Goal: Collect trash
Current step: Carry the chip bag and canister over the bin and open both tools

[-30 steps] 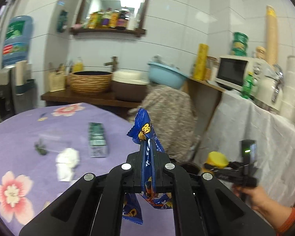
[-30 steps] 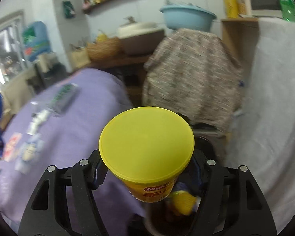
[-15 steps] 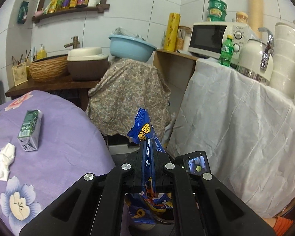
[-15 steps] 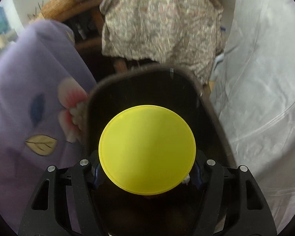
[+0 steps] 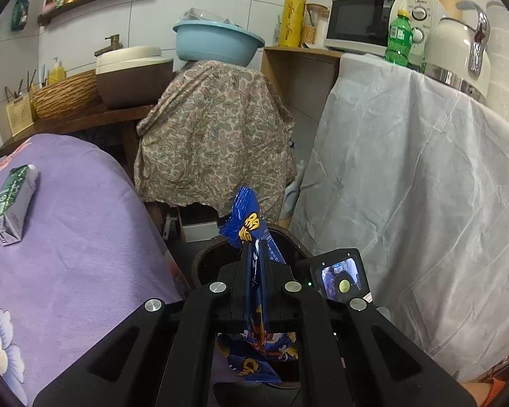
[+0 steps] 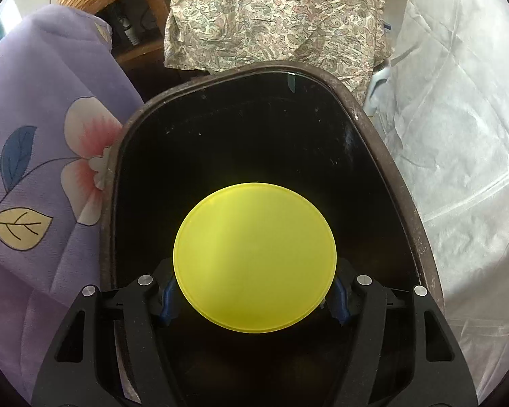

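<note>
White wall tiles, a shelf of bottles and cloth-draped furniture ring a purple flowered counter (image 5: 85,237), and a dark brown bin (image 6: 373,129) stands on the floor against its edge.

In the right wrist view, a yellow lidded tub (image 6: 254,257) hangs directly above the bin's black mouth, lid facing the camera, its long axis running down along the fingers toward the bin. The right tool (image 6: 254,291) grips it from both sides, blue pads against the tub's wall. A release there would likely send it straight in.

In the left wrist view, a blue snack wrapper (image 5: 251,230) stands upright, pinched flat between the fully closed fingers of the left tool (image 5: 254,271), its tail dangling over the bin's rim just below and ahead. Yellow lettering shows on it but cannot be read.

Of the 2, the right tool looks deeper over the opening. Its camera screen (image 5: 341,279) shows beside the left fingers.

Farther out, a green and grey carton (image 5: 12,200) lies on the counter, uncollected; its print is too small to read. The microwave (image 5: 366,20) carries a badge, also illegible.
</note>
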Demonstrator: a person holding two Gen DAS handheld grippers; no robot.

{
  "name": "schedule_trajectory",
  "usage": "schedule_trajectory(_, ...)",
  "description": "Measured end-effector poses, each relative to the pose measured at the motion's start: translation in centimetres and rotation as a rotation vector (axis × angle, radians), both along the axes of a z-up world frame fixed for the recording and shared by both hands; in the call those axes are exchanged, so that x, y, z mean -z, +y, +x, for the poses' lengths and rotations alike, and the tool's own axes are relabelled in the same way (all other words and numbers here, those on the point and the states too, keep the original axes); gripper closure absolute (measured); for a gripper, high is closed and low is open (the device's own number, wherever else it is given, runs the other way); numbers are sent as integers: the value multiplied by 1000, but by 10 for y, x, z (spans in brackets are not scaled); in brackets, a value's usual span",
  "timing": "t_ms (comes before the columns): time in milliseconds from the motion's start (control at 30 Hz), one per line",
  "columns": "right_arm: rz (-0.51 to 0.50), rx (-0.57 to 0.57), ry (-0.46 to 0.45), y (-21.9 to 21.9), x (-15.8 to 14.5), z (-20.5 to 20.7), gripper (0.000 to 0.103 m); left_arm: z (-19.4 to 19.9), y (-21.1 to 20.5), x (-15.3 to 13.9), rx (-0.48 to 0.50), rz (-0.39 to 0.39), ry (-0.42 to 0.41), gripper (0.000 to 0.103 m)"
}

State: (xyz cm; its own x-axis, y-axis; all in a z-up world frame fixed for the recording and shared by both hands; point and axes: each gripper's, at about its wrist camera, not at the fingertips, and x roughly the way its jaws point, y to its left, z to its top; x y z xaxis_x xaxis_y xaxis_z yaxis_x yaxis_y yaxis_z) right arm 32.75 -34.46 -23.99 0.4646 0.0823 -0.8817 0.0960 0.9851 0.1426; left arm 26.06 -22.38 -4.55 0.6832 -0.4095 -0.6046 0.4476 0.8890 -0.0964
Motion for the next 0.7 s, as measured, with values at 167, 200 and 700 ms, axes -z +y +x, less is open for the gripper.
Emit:
schedule_trajectory(167,25,11,-13,-3,0,-7,33,10,-9,14,-3,22,24,98)
schedule_trajectory(200,32,9,-16,-4,0,-8,33,13,-10,17,-6,27,27,98)
schedule_trajectory(700,-12,33,-105,-17,-16,-43,29,37,-40,56,-4,100,91,98)
